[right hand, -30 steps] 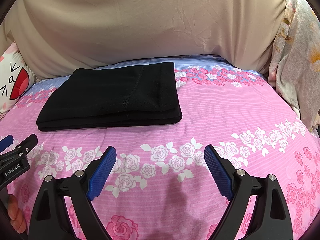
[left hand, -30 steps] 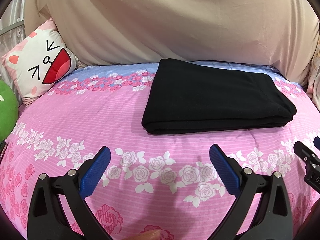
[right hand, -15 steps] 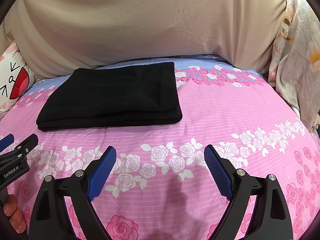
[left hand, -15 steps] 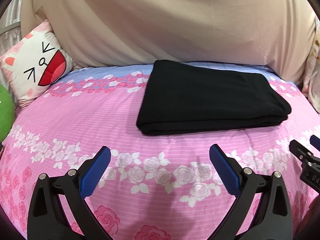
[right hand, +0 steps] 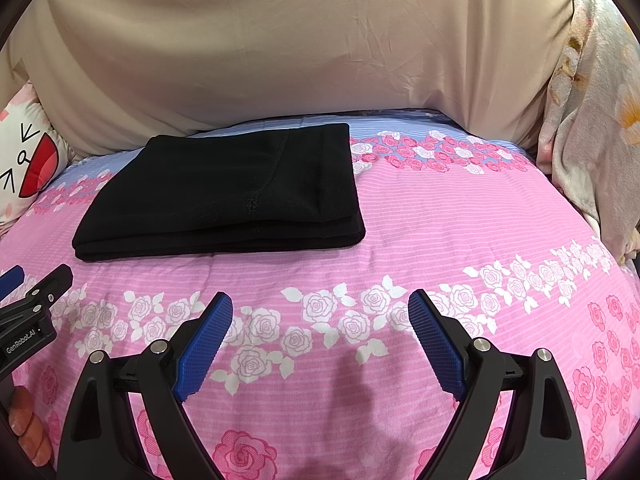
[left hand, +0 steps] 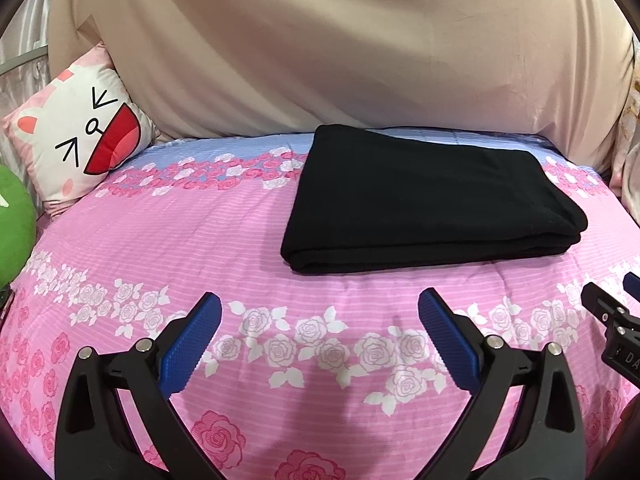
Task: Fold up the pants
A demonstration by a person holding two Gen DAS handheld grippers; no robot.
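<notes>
The black pants (left hand: 428, 200) lie folded into a flat rectangle on the pink flowered bedspread (left hand: 200, 240), toward the far side. They also show in the right wrist view (right hand: 224, 196). My left gripper (left hand: 320, 304) is open and empty, hovering above the bedspread short of the pants' near edge. My right gripper (right hand: 320, 304) is open and empty too, in front of the pants' right end. The right gripper's tip shows at the right edge of the left wrist view (left hand: 612, 320); the left gripper's tip shows at the left edge of the right wrist view (right hand: 36, 300).
A beige sheet (left hand: 340, 48) hangs behind the bed. A cat-face cushion (left hand: 80, 132) and a green plush (left hand: 12, 224) sit at the far left. A pale flowered cloth (right hand: 596, 128) hangs at the right.
The left wrist view has shifted: the pants now sit a little lower and further left in it. The right gripper has barely moved. Both stay open.
</notes>
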